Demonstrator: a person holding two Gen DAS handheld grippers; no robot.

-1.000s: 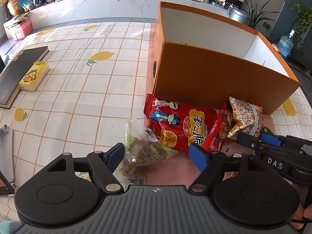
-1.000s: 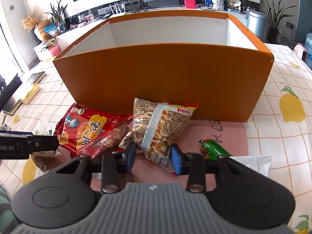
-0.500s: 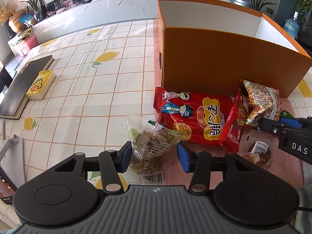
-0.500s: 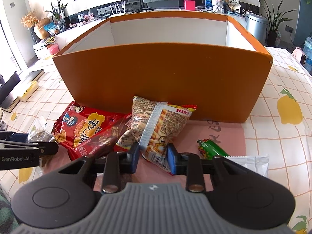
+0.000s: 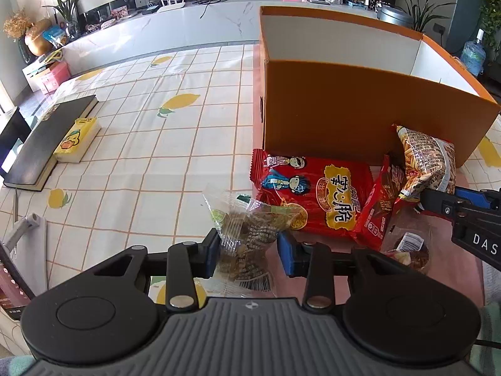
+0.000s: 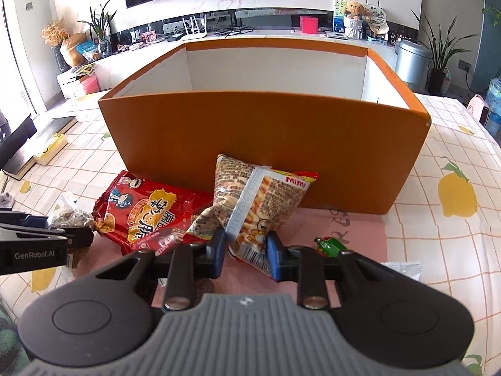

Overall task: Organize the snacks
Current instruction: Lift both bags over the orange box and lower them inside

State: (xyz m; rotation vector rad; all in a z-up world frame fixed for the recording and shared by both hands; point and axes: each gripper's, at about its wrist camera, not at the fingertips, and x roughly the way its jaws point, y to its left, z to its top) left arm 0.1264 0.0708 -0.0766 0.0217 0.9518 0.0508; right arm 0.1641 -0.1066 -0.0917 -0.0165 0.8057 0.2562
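Observation:
My left gripper (image 5: 247, 252) is shut on a clear bag of brown snacks (image 5: 250, 232), which also shows in the right wrist view (image 6: 70, 214), and holds it just above the table. My right gripper (image 6: 245, 252) is shut on the yellow Mimi bag (image 6: 256, 206), also in the left wrist view (image 5: 427, 163), and lifts its near end in front of the open orange box (image 6: 266, 147). A red noodle pack (image 5: 316, 194) and a smaller red pack (image 5: 380, 206) lie between the two bags.
A green candy (image 6: 330, 244) and a white sachet (image 6: 404, 268) lie right of my right gripper on the pink mat (image 6: 353, 238). A clear cookie pack (image 5: 410, 250) lies by the red packs. A black book (image 5: 47, 144) and yellow tissue pack (image 5: 76, 139) sit far left.
Both grippers closed on their bags and rose. The left one now holds the clear snack bag, and the Mimi bag's near end is lifted.

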